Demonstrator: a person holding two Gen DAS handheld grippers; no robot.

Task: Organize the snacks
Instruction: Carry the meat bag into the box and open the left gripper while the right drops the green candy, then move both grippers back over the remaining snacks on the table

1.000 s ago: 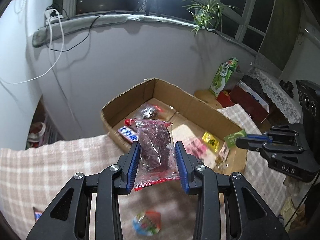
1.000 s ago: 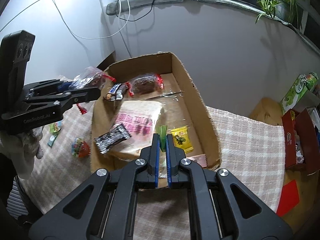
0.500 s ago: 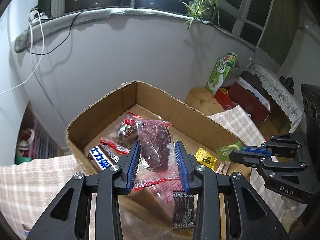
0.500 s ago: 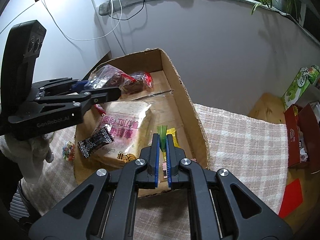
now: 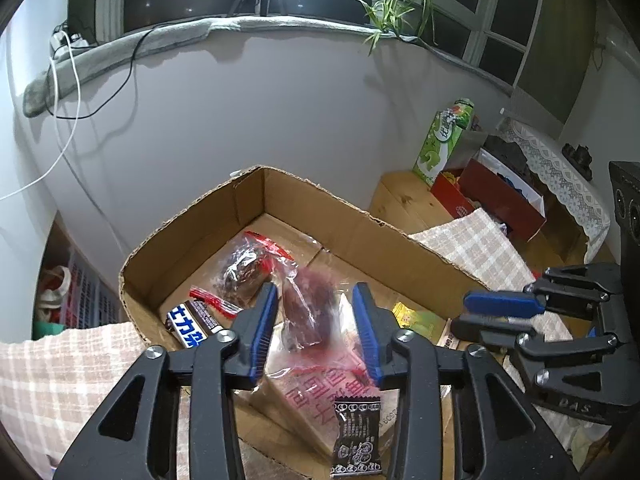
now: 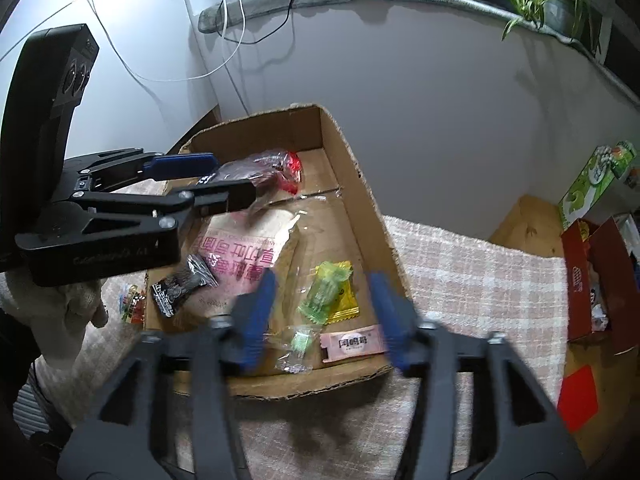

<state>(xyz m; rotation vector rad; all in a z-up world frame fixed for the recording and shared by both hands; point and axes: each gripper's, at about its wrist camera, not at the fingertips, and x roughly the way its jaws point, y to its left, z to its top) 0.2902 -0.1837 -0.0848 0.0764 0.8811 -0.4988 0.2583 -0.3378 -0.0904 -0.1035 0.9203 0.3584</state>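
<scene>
An open cardboard box (image 5: 336, 216) (image 6: 360, 184) sits on a checked tablecloth and holds several snacks. My left gripper (image 5: 314, 330) is open over the box; a clear bag of dark red dried fruit (image 5: 308, 312) is blurred between its pads, loose and dropping. My right gripper (image 6: 320, 320) is open over the box's near end; a green candy (image 6: 324, 294) lies below it on a yellow packet (image 6: 344, 304). The left gripper also shows in the right wrist view (image 6: 208, 180).
In the box lie a pink-printed bread bag (image 6: 244, 256), a black sachet (image 5: 356, 440), a blue-white bar (image 5: 190, 326), a second dried-fruit bag (image 5: 244, 268) and a pink packet (image 6: 352, 342). A colourful candy (image 6: 132, 308) lies on the cloth outside. Red boxes (image 6: 592, 280) stand at right.
Both grippers have opened. The left let go of the dried-fruit bag over the box. The right released the green candy, which now lies in the box.
</scene>
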